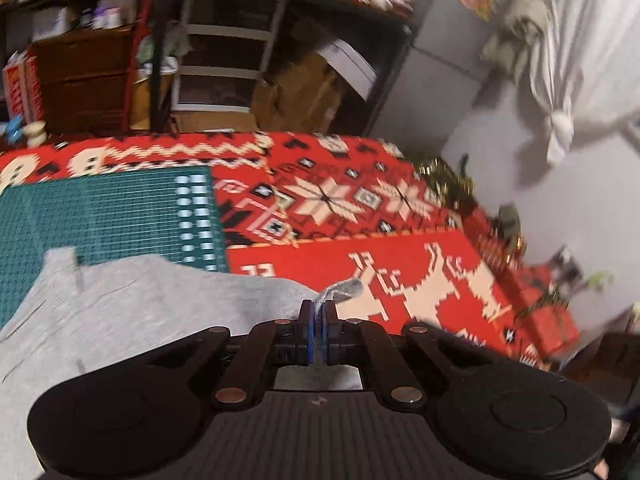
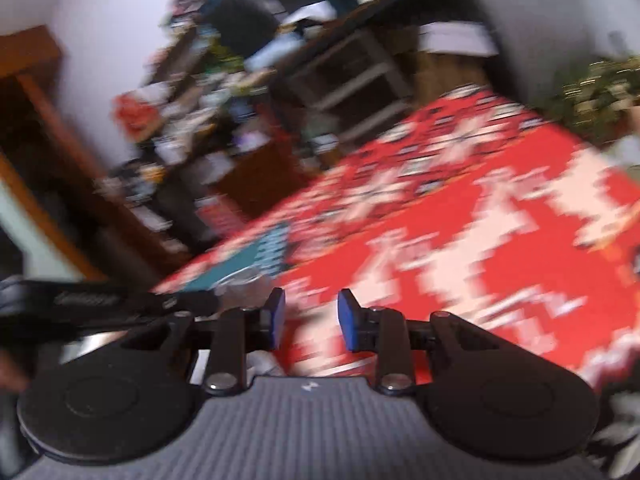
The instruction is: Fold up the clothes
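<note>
A red patterned cloth (image 1: 400,248) with white reindeer and snowflakes covers the worktop, with a green cutting mat (image 1: 104,216) on it. Behind stand a cluttered dark shelf unit (image 1: 224,48), a wooden drawer chest (image 1: 80,80) and a pale wall (image 1: 500,168) hung with white fabric (image 1: 580,60).

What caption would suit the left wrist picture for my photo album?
Left gripper pinching a corner of a grey garment over a red patterned tablecloth and green cutting mat.
</note>
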Demonstrator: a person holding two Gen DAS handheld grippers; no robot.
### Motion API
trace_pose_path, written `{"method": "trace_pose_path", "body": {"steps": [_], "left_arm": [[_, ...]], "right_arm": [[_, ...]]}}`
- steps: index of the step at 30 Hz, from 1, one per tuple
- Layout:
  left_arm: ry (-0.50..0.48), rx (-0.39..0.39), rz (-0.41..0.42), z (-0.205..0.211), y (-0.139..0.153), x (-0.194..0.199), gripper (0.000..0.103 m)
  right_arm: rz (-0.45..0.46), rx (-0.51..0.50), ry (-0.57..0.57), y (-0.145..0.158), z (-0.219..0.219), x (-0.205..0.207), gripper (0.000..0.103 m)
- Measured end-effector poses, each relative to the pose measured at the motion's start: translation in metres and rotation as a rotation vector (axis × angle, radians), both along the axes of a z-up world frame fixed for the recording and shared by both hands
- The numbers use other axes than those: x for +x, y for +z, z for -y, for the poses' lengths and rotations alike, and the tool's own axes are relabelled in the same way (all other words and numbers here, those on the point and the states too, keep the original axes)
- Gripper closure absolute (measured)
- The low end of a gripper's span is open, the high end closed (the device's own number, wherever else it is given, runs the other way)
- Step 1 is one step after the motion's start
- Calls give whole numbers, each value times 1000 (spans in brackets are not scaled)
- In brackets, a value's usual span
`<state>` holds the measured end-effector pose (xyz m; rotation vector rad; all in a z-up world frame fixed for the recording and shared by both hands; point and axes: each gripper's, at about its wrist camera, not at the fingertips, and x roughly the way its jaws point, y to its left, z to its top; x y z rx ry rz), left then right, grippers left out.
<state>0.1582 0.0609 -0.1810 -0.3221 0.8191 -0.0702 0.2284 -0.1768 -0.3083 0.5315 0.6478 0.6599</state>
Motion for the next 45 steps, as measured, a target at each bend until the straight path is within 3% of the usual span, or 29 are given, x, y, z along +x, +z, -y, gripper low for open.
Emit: {"method": "trace_pose_path", "body": {"steps": [2, 4, 6, 8, 9, 12, 22, 28, 35, 43, 45], "left_arm": [[32, -39, 9, -15, 4, -11, 99], [66, -75, 17, -31, 8, -23, 99], [83, -90, 31, -45, 11, -36, 99], [96, -92, 46, -57, 12, -47, 99], [112, -103, 52, -66, 12, -53, 99], [162, -147, 60, -89, 11, -70, 99], [295, -235, 124, -159, 11, -162, 99], [349, -229, 124, -184, -10, -216, 99], [437, -318, 123, -211, -43, -238, 102], [431, -371, 116, -218, -56, -249, 102], [440, -401, 110, -222, -62, -254, 97]], "right_arm": [[64, -5, 100, 9, -18, -13, 61], [150, -72, 168, 21, -43, -31, 41], [222, -169, 193, 30, -67, -43, 36], [233, -238, 208, 32, -92, -47, 37], [235, -271, 216, 32, -104, -48, 41], [224, -368, 264, 28, -139, -53, 97], [302, -470, 423, 52, -224, -123, 97], [292, -541, 529, 41, -266, -160, 97], [292, -632, 543, 25, -295, -176, 97], [298, -671, 546, 18, -294, -183, 96], [302, -678, 543, 18, -294, -186, 92]]}}
